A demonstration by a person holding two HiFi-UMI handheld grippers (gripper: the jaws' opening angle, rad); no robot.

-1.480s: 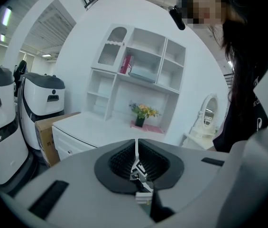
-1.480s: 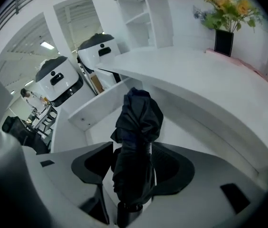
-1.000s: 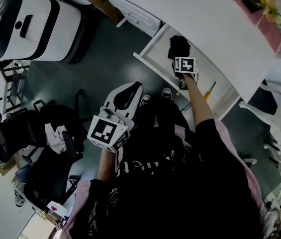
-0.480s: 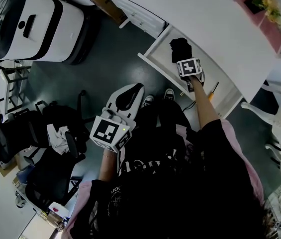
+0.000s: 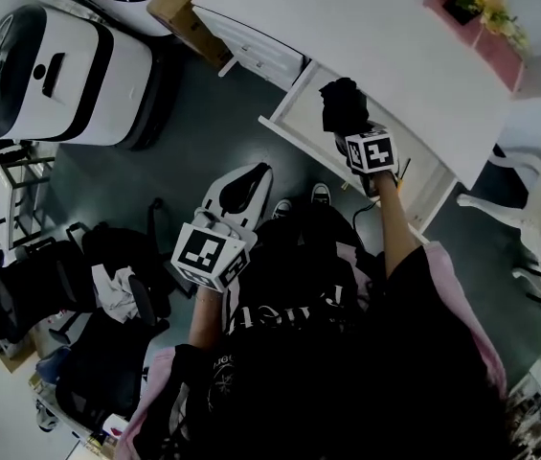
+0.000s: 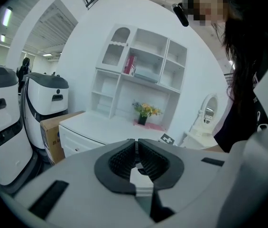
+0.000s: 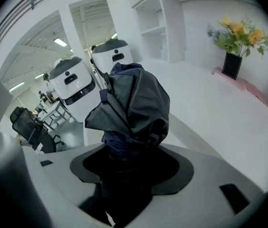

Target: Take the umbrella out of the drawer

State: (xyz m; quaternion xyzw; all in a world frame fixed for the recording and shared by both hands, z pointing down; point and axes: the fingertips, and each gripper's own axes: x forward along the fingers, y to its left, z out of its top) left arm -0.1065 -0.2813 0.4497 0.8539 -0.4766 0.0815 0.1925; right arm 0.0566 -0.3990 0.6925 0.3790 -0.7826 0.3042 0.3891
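A folded dark umbrella [image 5: 341,104] [image 7: 133,109] is lifted above the open white drawer [image 5: 299,115] of the white desk [image 5: 366,36]. My right gripper [image 5: 356,130] [image 7: 124,158] is shut on the umbrella's lower end, and the crumpled canopy stands up in front of its camera. My left gripper [image 5: 239,185] [image 6: 136,156] hangs low near the person's body, well left of the drawer, with its jaws shut on nothing.
A vase of flowers [image 5: 476,0] on a pink mat stands at the desk's far right. A yellow-handled tool [image 5: 401,172] lies in the drawer. White robot housings [image 5: 59,60] and a cardboard box [image 5: 182,3] stand left; black chairs [image 5: 98,286] sit near the person.
My right gripper has risen out of the drawer with the umbrella in it, so the umbrella now hangs above the drawer. The left gripper has barely moved.
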